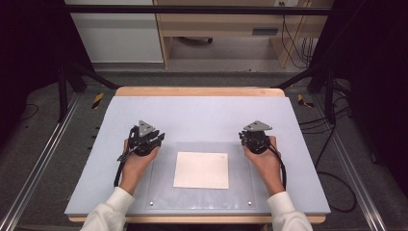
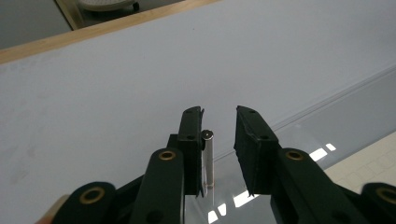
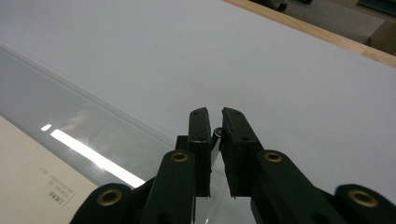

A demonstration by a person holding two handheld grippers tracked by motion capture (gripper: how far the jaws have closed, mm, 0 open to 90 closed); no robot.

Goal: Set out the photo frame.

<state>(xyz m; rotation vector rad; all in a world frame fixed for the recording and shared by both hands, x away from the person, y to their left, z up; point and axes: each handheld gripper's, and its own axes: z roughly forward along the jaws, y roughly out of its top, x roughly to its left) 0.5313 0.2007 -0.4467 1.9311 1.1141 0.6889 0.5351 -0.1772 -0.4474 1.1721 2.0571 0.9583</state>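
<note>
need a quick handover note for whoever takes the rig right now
Left gripper: jaws part open around the small upright metal peg at the clear plastic sheet's far left corner; peg against the left jaw, gap to the right one.
Right gripper: shut on the matching metal peg at the far right corner.
White paper sheet lies under the clear sheet on the pale grey table mat.
Done: both grippers at the far pegs.
Left: likely close the left grip, then lift the sheet.
</note>
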